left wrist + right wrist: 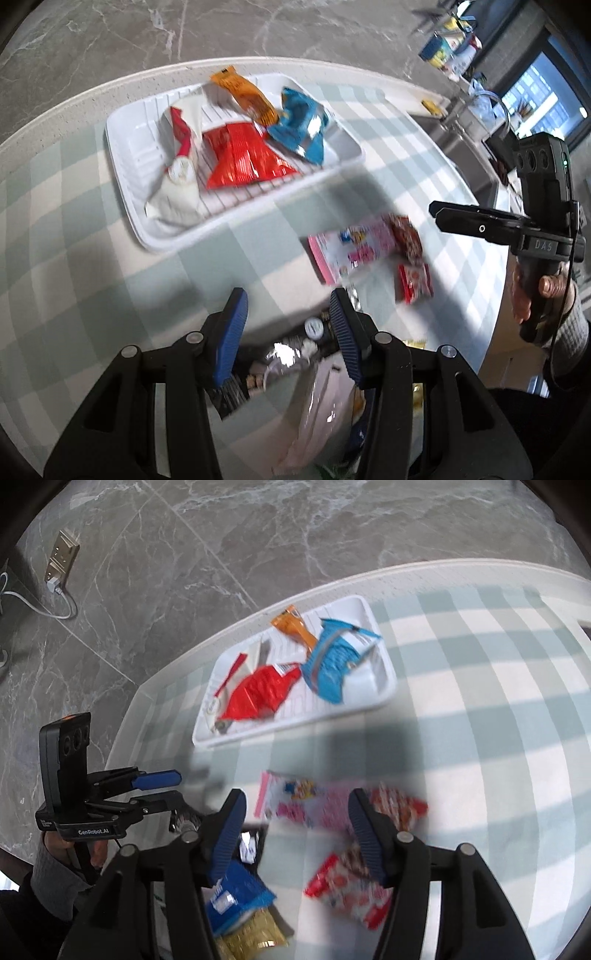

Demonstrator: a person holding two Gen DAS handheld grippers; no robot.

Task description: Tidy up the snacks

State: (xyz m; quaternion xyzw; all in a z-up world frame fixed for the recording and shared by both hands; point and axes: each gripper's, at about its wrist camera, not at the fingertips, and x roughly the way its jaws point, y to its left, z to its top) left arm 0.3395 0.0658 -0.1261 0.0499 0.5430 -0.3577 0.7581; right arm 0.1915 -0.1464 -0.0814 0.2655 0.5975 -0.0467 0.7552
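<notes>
A white tray [129,147] at the table's far edge holds an orange packet [243,94], a blue one [299,125], a red one [240,155] and a white one [181,173]. On the checked cloth lie a pink packet [351,247], a dark red packet [406,236] and a small red-and-white packet [413,282]. My left gripper [288,314] hovers open short of them, over a pile of packets [291,362]. My right gripper [297,819] is open above the pink packet [295,801], pads not pressing it; the small red-and-white packet [347,890] lies below it.
A blue packet [236,897] and a gold one [255,934] lie in the near pile. The round table edge [258,609] drops to a grey marble floor. A hand [546,291] holds the right gripper [436,212]. Counter clutter [450,48] stands far right.
</notes>
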